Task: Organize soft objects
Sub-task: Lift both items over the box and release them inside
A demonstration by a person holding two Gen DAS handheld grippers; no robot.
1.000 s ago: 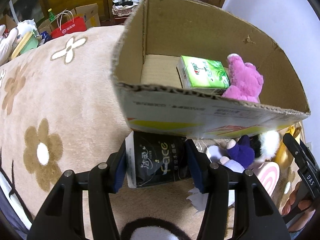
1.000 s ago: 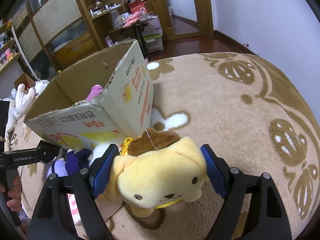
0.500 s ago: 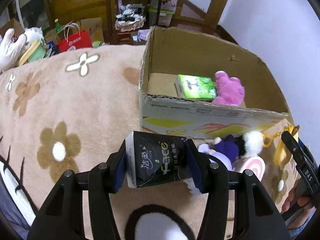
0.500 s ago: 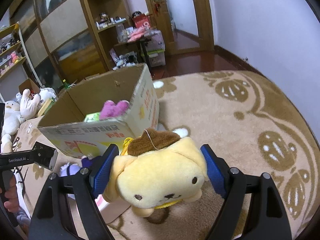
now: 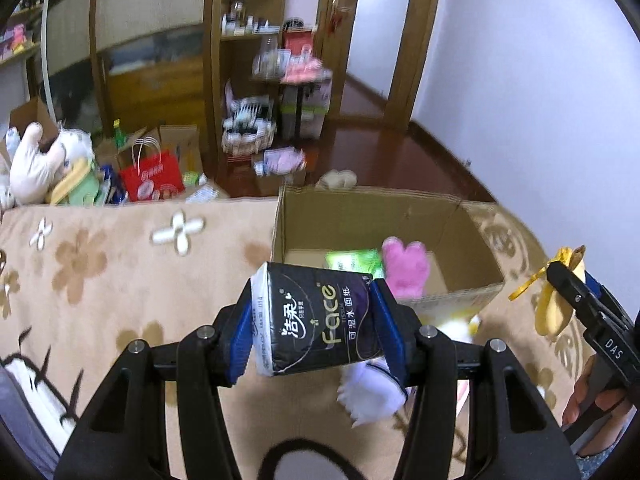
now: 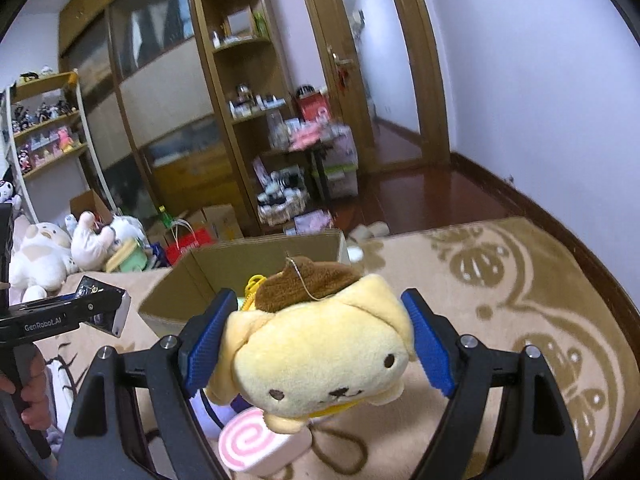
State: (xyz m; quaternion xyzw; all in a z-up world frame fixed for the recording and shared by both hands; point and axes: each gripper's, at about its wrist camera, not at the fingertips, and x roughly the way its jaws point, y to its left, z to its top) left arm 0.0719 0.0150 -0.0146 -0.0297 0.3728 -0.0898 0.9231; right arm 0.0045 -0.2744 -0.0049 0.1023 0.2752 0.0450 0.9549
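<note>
My left gripper (image 5: 316, 328) is shut on a black tissue pack (image 5: 316, 320) and holds it in the air in front of the open cardboard box (image 5: 460, 216). The box holds a green tissue pack (image 5: 352, 260) and a pink plush (image 5: 404, 268). My right gripper (image 6: 316, 344) is shut on a yellow dog plush (image 6: 320, 344) with a brown beret, raised near the box (image 6: 224, 260). A pink swirl plush (image 6: 256, 448) and a purple-white plush (image 5: 372, 392) lie on the carpet below.
The beige flower carpet (image 5: 120, 264) covers the floor around the box. A red bag (image 5: 150, 176), white plush toys (image 5: 36, 160) and small boxes crowd the far carpet edge. Wooden shelves (image 6: 236, 80) and a door (image 6: 380, 60) stand behind.
Both grippers have risen and tilted up with their loads; the box now sits lower and farther in both views, and more of the room shows.
</note>
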